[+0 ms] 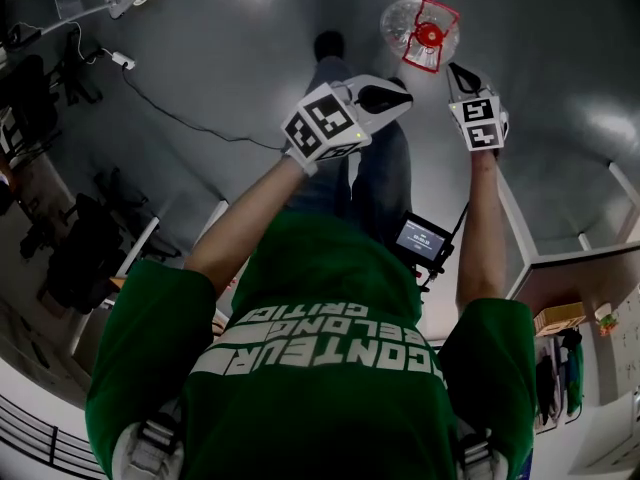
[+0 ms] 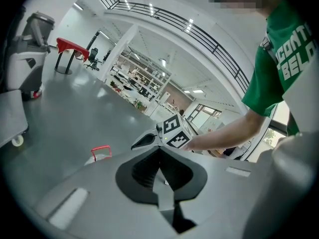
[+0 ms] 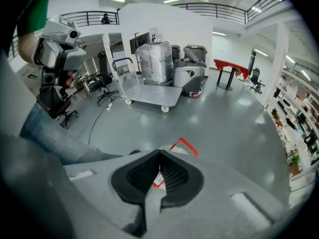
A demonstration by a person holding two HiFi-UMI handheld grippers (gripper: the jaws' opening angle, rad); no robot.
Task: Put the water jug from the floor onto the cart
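Note:
A clear water jug (image 1: 403, 20) with a red cap and a red handle stands on the grey floor ahead of the person's feet. My right gripper (image 1: 457, 72) is shut and empty, its tips close to the jug's near right side. Through the right gripper view the red handle (image 3: 185, 145) shows just past my shut right gripper (image 3: 159, 153). My left gripper (image 1: 398, 99) hangs shut and empty, nearer the person than the jug. In the left gripper view, my left gripper (image 2: 160, 151) is shut, with the jug's handle (image 2: 101, 152) to its left. The flat cart (image 3: 149, 94) stands further off.
A wrapped stack (image 3: 157, 61) and a floor-cleaning machine (image 3: 192, 76) stand behind the cart, with a red table (image 3: 230, 66) to the right. A cable (image 1: 180, 118) runs across the floor on the left. Office chairs (image 3: 102, 86) stand left of the cart.

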